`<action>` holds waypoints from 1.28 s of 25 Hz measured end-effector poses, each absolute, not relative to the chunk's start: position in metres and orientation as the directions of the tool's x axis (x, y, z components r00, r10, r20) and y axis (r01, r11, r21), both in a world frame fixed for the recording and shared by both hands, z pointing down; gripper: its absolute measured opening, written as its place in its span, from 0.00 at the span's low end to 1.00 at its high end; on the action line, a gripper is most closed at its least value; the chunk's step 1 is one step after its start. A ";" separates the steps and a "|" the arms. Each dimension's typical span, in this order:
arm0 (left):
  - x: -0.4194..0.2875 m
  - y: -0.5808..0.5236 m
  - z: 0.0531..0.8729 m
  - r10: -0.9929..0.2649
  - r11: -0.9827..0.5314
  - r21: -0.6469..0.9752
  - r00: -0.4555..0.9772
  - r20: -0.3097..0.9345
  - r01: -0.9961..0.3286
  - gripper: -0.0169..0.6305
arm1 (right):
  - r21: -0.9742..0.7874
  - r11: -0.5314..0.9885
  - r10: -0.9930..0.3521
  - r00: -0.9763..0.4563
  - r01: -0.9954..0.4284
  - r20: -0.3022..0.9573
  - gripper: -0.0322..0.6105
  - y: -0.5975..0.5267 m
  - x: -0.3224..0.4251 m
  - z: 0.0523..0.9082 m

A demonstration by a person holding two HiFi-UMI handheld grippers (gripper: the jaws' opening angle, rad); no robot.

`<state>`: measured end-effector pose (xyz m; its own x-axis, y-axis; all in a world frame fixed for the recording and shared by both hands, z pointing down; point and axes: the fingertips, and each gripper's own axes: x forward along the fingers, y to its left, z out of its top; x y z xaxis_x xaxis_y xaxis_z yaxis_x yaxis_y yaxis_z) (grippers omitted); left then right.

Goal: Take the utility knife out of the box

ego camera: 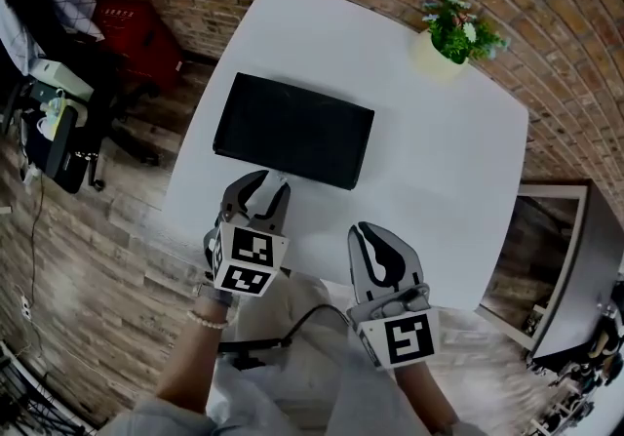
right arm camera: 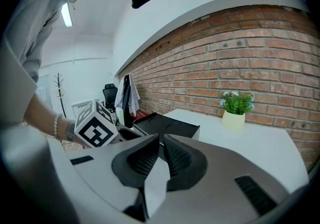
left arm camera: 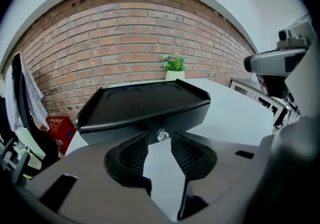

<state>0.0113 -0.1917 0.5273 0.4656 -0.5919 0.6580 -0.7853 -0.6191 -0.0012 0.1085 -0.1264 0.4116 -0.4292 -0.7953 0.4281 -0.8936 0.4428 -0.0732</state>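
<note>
Head view shows the black box (ego camera: 292, 130) lying shut on the white table (ego camera: 439, 161); the utility knife itself cannot be seen. On the front wall of the box sits a small clear knob (left arm camera: 161, 135). The left gripper (ego camera: 268, 180) is close at this front wall with its jaws spread, one on each side of the knob and not pressing it. The right gripper (ego camera: 369, 232) hangs in front of the box, to its right and apart from it, its jaws pressed together on nothing. A potted plant (ego camera: 456, 31) stands well behind the box, to its right.
</note>
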 end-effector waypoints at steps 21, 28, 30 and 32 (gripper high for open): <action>0.020 -0.192 0.541 -0.602 -0.626 -0.090 0.406 0.688 -0.774 0.16 | -0.115 0.438 -0.783 -0.442 -0.891 0.438 0.14 -0.118 0.116 0.417; 0.017 -0.185 0.540 -0.594 -0.623 -0.072 0.411 0.692 -0.779 0.16 | -0.108 0.448 -0.779 -0.447 -0.887 0.440 0.14 -0.110 0.110 0.415; 0.016 -0.182 0.540 -0.592 -0.623 -0.069 0.411 0.693 -0.780 0.16 | -0.109 0.449 -0.779 -0.448 -0.887 0.439 0.14 -0.108 0.108 0.414; 0.014 -0.178 0.540 -0.589 -0.623 -0.067 0.410 0.696 -0.779 0.16 | -0.110 0.450 -0.779 -0.450 -0.886 0.437 0.14 -0.106 0.106 0.413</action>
